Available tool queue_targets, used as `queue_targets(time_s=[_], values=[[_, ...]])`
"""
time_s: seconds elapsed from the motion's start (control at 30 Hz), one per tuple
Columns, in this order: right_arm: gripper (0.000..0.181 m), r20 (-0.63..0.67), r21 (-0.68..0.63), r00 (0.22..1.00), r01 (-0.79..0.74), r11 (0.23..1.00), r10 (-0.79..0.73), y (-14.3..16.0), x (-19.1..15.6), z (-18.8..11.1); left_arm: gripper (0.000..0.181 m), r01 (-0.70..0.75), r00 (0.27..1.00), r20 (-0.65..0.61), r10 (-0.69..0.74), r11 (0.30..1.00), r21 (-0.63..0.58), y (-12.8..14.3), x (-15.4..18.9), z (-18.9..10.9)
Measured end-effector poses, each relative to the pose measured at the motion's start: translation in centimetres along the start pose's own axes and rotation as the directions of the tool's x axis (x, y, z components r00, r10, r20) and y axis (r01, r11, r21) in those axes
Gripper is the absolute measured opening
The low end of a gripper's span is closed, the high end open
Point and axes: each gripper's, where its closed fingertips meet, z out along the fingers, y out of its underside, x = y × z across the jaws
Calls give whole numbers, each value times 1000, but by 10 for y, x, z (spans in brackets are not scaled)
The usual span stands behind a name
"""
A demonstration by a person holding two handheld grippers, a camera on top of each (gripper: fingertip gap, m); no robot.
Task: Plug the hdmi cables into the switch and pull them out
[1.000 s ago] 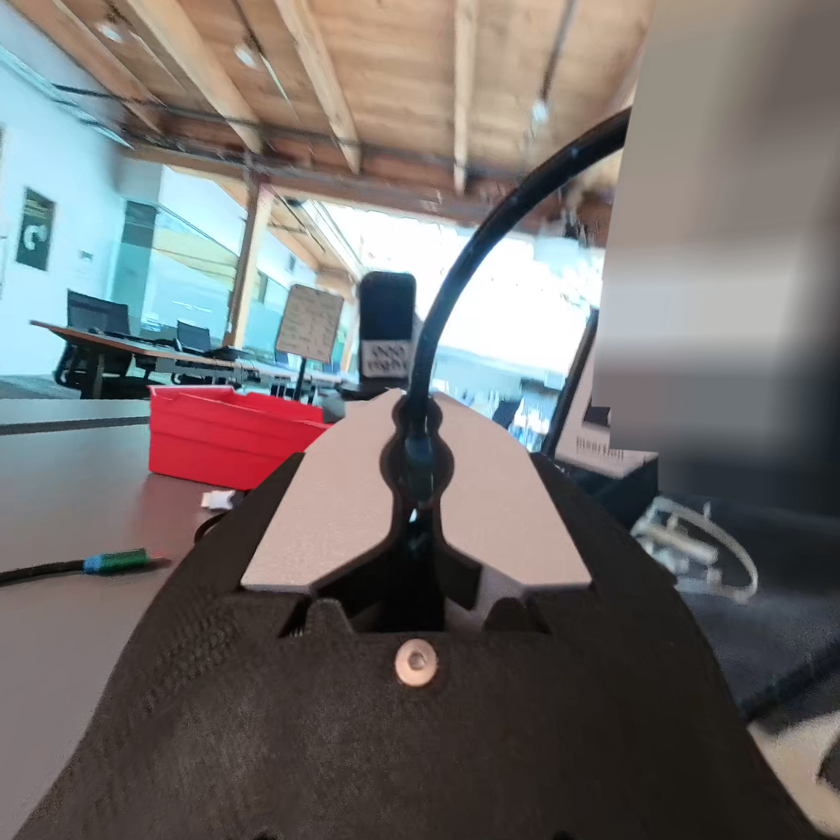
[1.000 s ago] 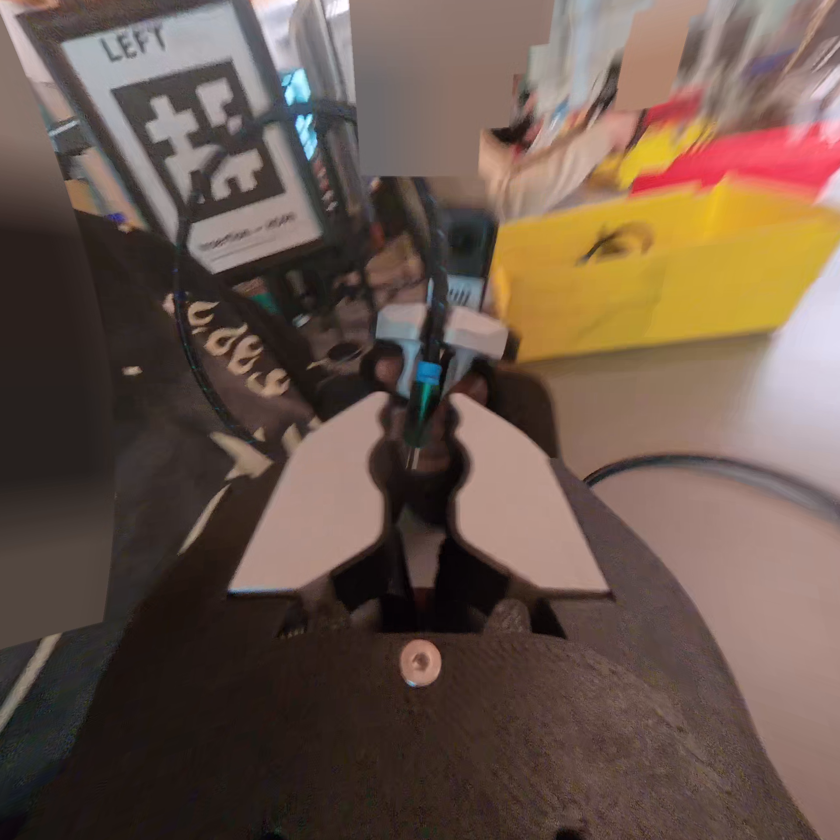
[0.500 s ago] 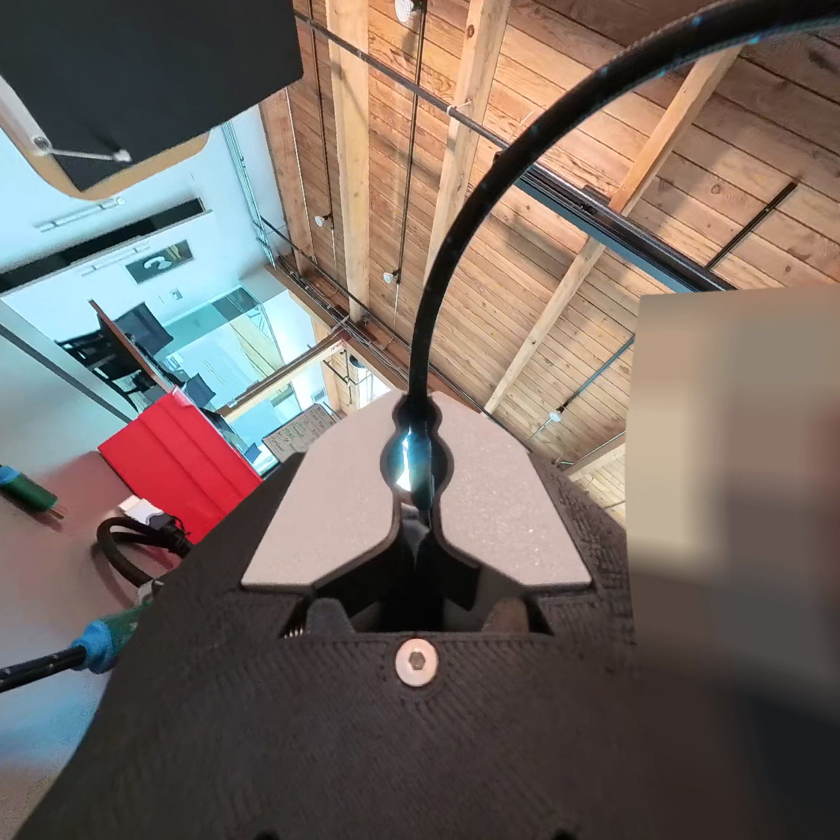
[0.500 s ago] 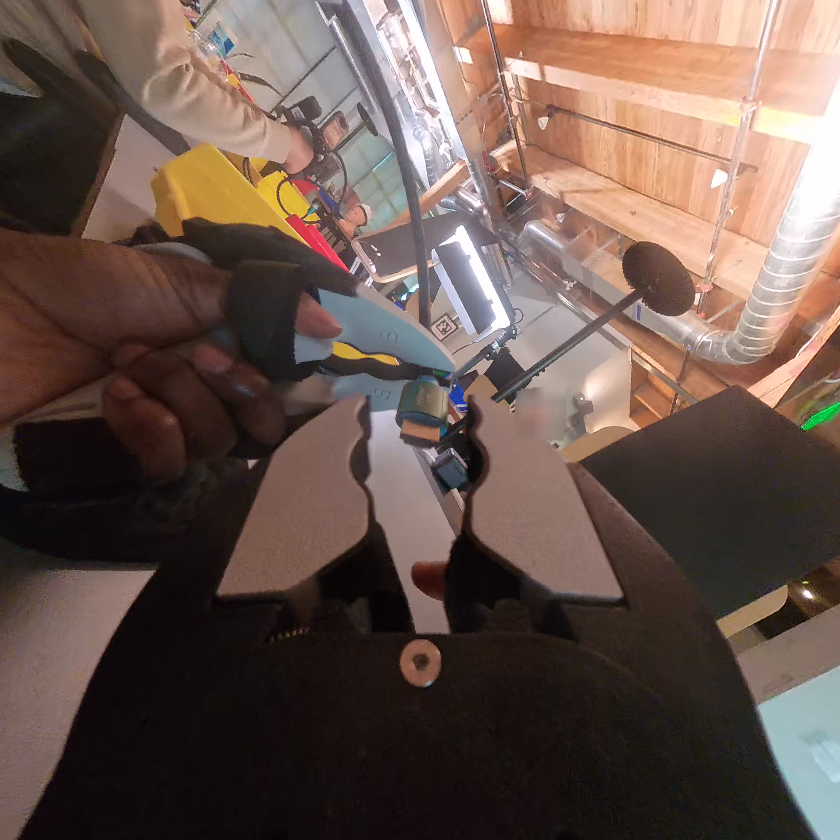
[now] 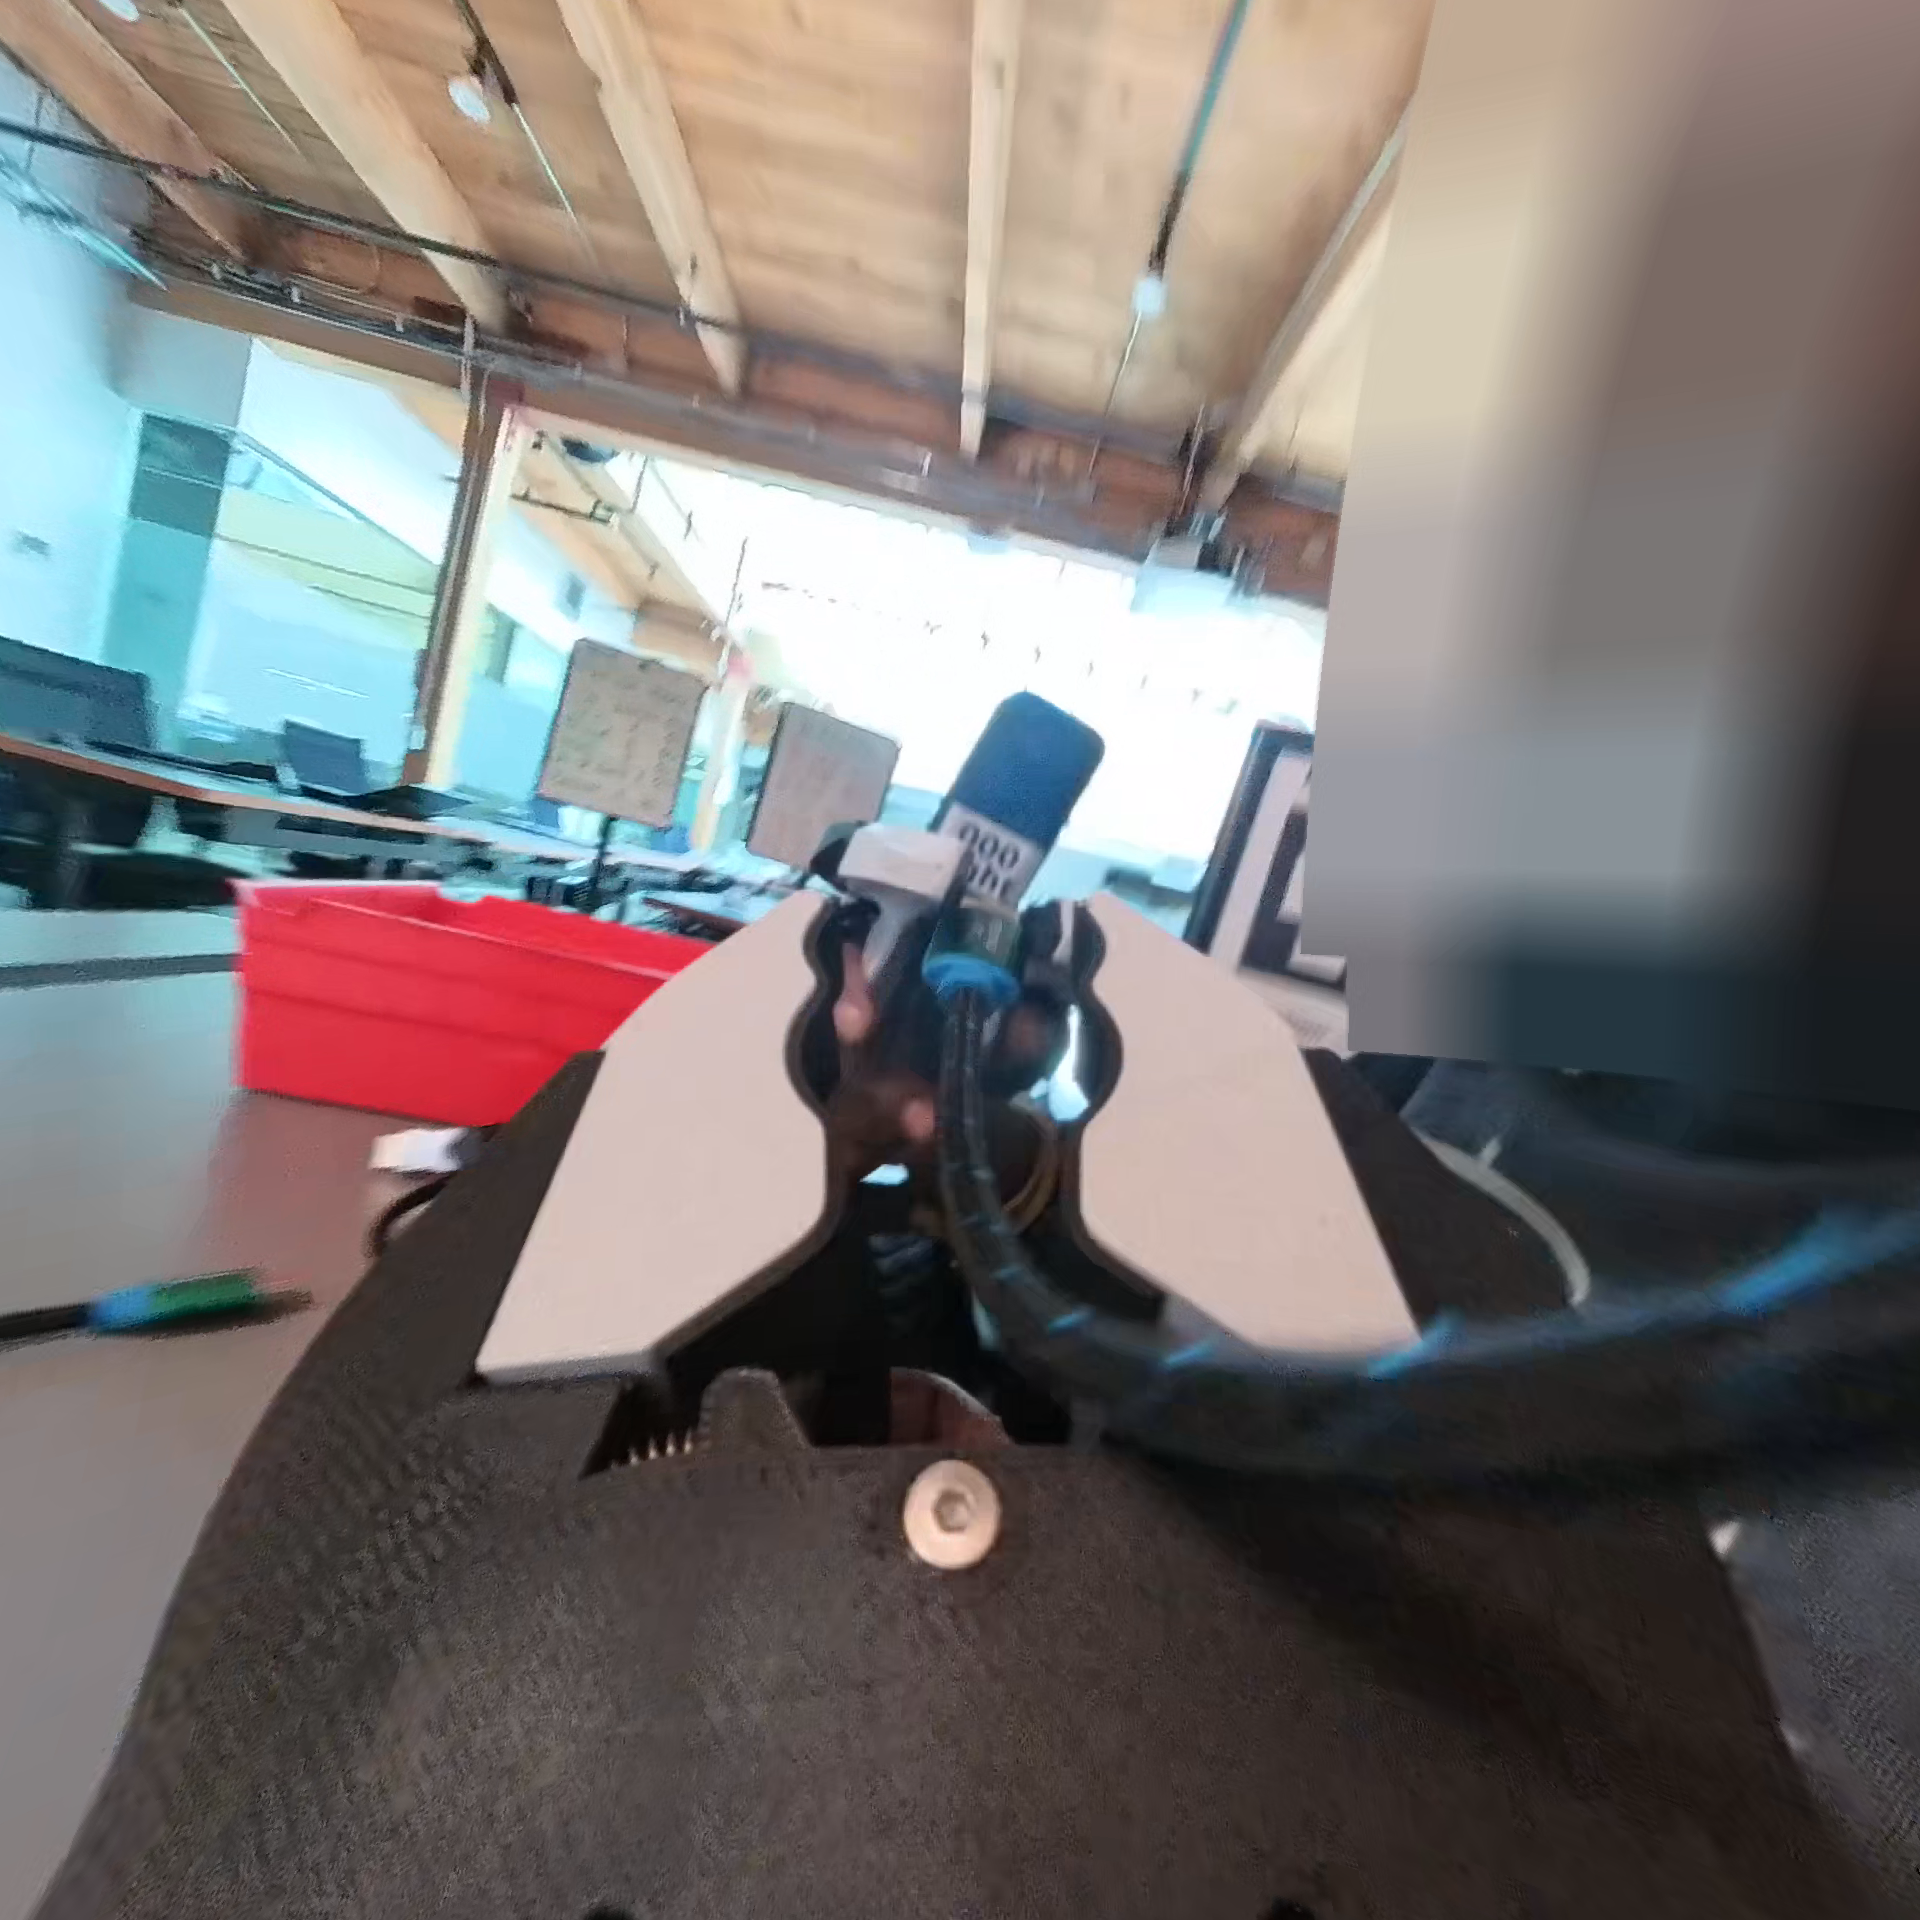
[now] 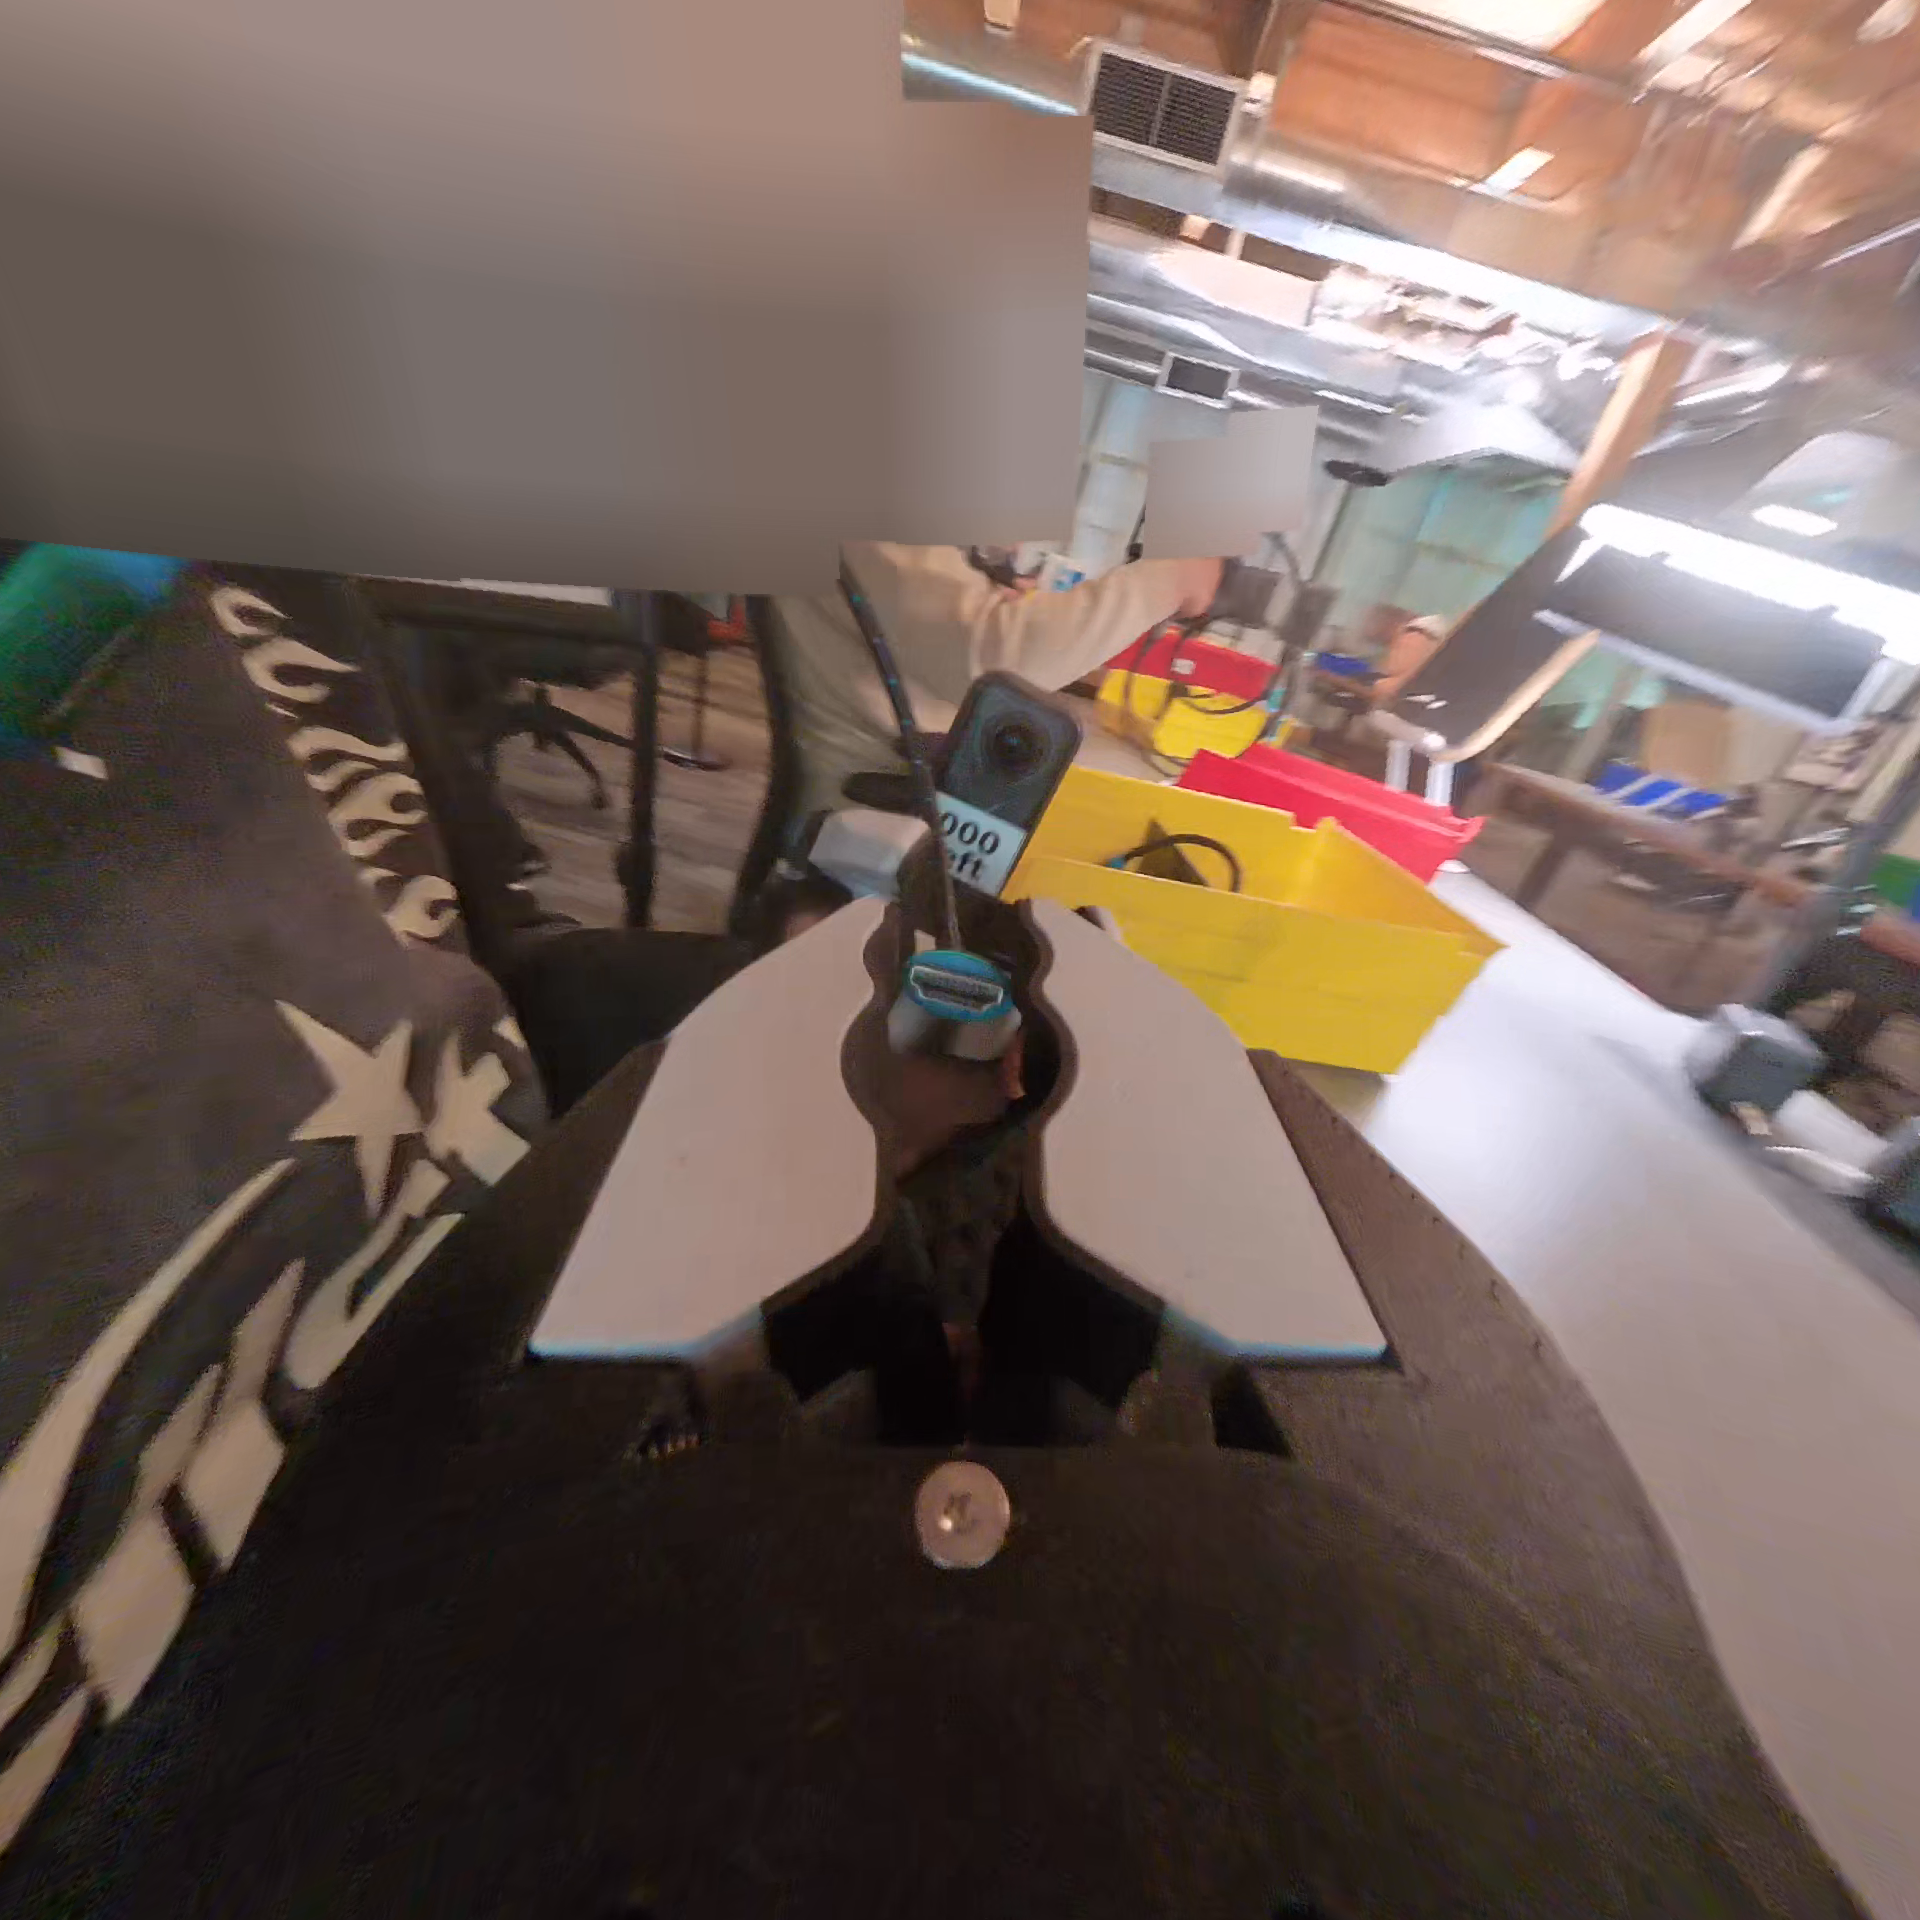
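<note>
My right gripper point(image 6: 956, 914) is shut on an HDMI plug point(image 6: 951, 997) with a teal rim, whose metal mouth faces this camera. My left gripper point(image 5: 951, 914) is open. The same plug point(image 5: 971, 930), green with a blue collar, shows beyond its tips, next to a grey finger point(image 5: 894, 868) of the right gripper. The black braided cable point(image 5: 1247, 1392) runs back between my left fingers and off to the right, loose. The two grippers face each other closely, held up off the table. A second green and blue plug point(image 5: 177, 1299) lies on the table at the left.
A red bin point(image 5: 416, 997) stands on the table at the left. A yellow bin point(image 6: 1247, 935) and a red bin point(image 6: 1340, 800) stand to the right. A blurred grey box point(image 6: 1756, 1049) sits at the table's right. A person's dark printed shirt point(image 6: 260, 1039) is close.
The left gripper has opened and let go of the cable. The right gripper, open half a second ago, has shut on the plug. Both views have swung down from the ceiling.
</note>
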Motion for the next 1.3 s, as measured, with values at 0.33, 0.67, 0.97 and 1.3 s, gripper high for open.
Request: queue_targets(time_s=[0.33, 0.67, 0.97, 1.3], values=[[20, 83, 5, 996, 28, 1000, -29, 6, -9, -1, 41, -117, 993, -17, 116, 979, -169, 17, 6, 0], [21, 112, 17, 994, 7, 1000, -9, 7, -13, -1, 30, -217, 976, -41, 214, 945, -246, 28, 14, 4], [21, 131, 15, 991, -30, 999, 28, 8, -13, -1, 27, -209, 978, -49, 203, 949, -235, 29, 16, 6], [27, 155, -27, 980, -121, 992, 124, 7, -8, -9, 20, -245, 968, -13, 249, 938, -245, 28, 11, 5]])
